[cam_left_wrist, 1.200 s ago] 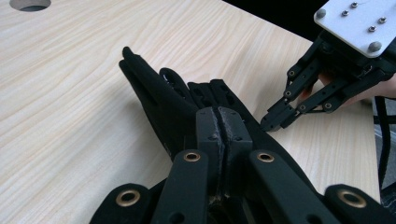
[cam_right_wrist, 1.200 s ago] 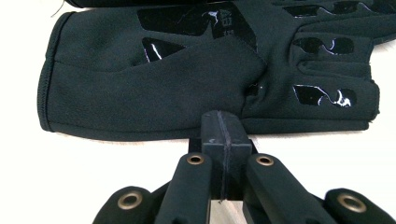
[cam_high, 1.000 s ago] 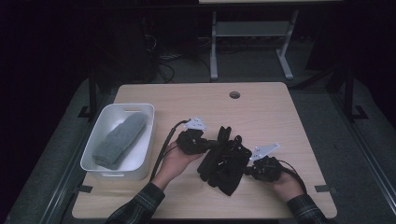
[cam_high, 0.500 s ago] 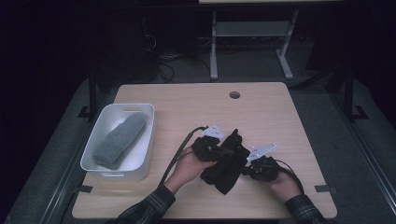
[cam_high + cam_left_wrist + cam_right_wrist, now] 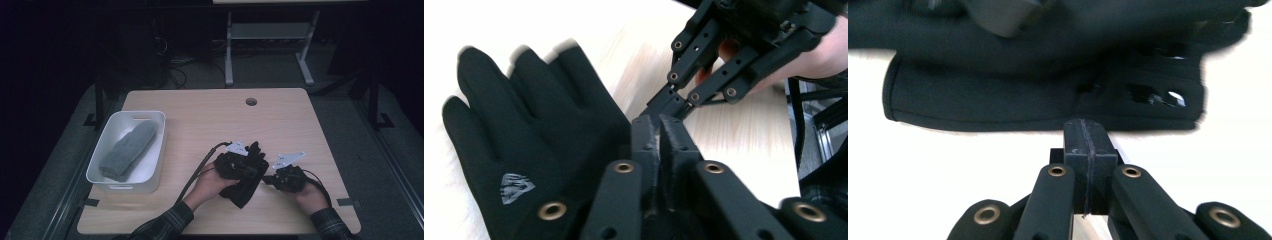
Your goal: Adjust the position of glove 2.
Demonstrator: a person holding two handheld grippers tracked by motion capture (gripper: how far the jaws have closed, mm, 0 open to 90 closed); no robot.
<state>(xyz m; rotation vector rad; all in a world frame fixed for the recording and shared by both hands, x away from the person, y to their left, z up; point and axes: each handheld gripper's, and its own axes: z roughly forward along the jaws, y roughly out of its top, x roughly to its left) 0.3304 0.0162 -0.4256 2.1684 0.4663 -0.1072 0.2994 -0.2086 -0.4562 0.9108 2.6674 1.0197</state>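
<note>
A black glove [image 5: 243, 193] lies on the wooden table [image 5: 200, 120] in front of the person; in the left gripper view the glove [image 5: 539, 135] is flat with its fingers spread. My left gripper [image 5: 256, 168] rests over it. The left gripper's [image 5: 659, 125] jaws have just been opening and stand a narrow slit apart, with the glove beside them and no fabric visible in the gap. My right gripper [image 5: 268, 178] is shut, and the right gripper's [image 5: 1087, 125] tips touch the glove's [image 5: 983, 105] lower edge. I cannot tell whether they pinch it.
A white bin [image 5: 152, 170] at the table's left holds a grey folded cloth [image 5: 127, 150]. A round cable hole [image 5: 251, 101] sits near the far edge. Cables trail from both grippers toward the person. A metal stand [image 5: 265, 35] is on the floor beyond.
My left gripper has moved right across the glove, close up to the right gripper, and the glove has drawn together under it. The right hand has stayed put.
</note>
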